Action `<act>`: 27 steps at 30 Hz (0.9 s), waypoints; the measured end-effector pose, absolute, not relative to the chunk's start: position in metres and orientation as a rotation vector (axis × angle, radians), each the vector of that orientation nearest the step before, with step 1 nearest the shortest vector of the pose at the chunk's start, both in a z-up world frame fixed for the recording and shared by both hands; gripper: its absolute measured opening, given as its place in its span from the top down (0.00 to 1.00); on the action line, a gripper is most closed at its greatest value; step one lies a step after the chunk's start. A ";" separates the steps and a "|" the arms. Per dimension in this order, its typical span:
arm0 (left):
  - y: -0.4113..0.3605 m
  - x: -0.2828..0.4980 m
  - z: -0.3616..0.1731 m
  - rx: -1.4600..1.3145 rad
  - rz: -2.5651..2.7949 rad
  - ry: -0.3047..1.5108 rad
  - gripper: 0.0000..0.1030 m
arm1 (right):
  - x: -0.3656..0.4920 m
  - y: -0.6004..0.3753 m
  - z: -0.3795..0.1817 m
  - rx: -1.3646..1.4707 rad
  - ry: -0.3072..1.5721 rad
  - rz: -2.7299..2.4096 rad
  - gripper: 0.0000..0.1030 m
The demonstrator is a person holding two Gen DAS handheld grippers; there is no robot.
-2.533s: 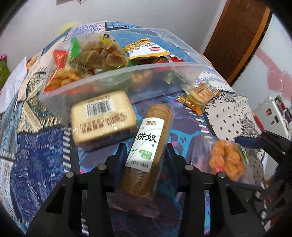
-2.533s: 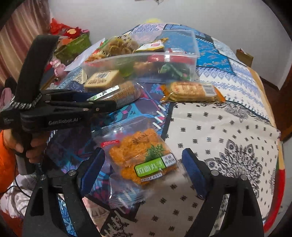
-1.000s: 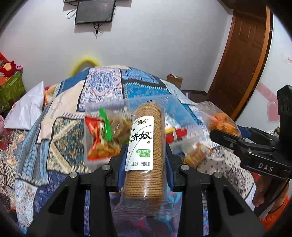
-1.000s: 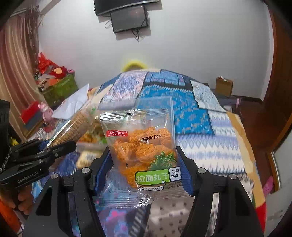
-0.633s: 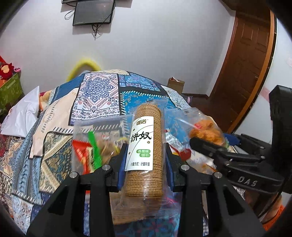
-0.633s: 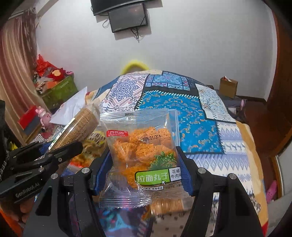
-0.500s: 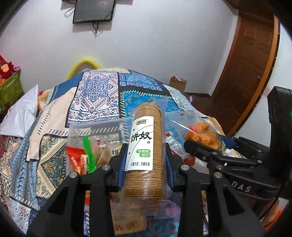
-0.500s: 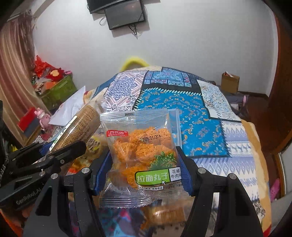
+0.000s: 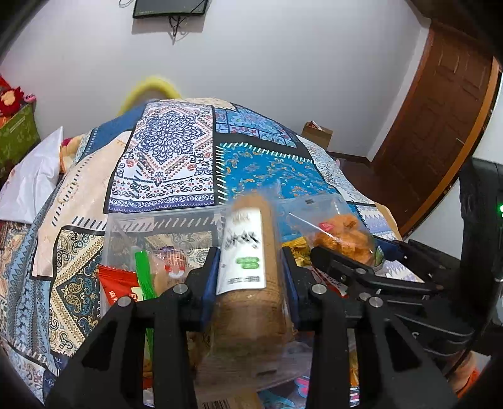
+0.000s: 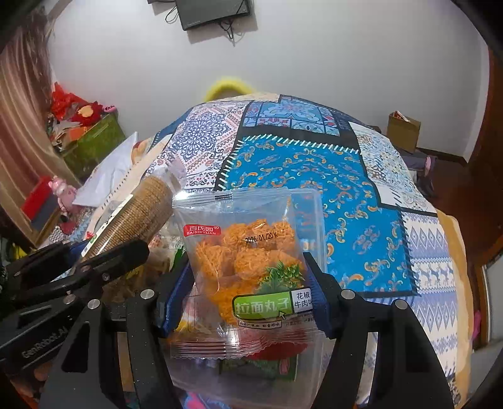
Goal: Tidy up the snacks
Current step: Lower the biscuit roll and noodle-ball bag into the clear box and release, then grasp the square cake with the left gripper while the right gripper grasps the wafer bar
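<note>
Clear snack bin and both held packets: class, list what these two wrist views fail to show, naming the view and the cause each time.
- Clear snack bin: near wall and floor hidden, left wrist view, behind the left gripper and biscuit roll.
- Biscuit roll label: motion-blurred, unreadable, left wrist view.
- Bin contents: right wrist view, mostly covered by the noodle-ball bag in the right gripper.
- Wall screen: cut by the top edge.

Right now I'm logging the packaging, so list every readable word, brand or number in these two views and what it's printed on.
"百氏园 BAISHIYUAN": red tag on the noodle-ball bag in the right gripper.
"2026/01/20 K": stamped on that bag.
"拉面丸子": its green label.
"花椒 牛肉味": white box beside it, cut off at the edge.
"GenRobot.AI": side of the left gripper.
Biscuit roll label: blurred, unreadable.
Red packet in the clear bin: characters cut off.
</note>
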State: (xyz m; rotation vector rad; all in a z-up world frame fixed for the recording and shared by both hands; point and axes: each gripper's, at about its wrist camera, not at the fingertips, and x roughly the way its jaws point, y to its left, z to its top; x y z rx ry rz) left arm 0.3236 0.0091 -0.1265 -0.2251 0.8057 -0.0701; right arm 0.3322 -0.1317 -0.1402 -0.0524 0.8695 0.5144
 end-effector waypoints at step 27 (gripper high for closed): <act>0.019 0.210 -0.069 -0.142 -0.058 0.707 0.36 | 0.258 -0.172 -0.100 -0.117 0.776 0.475 0.22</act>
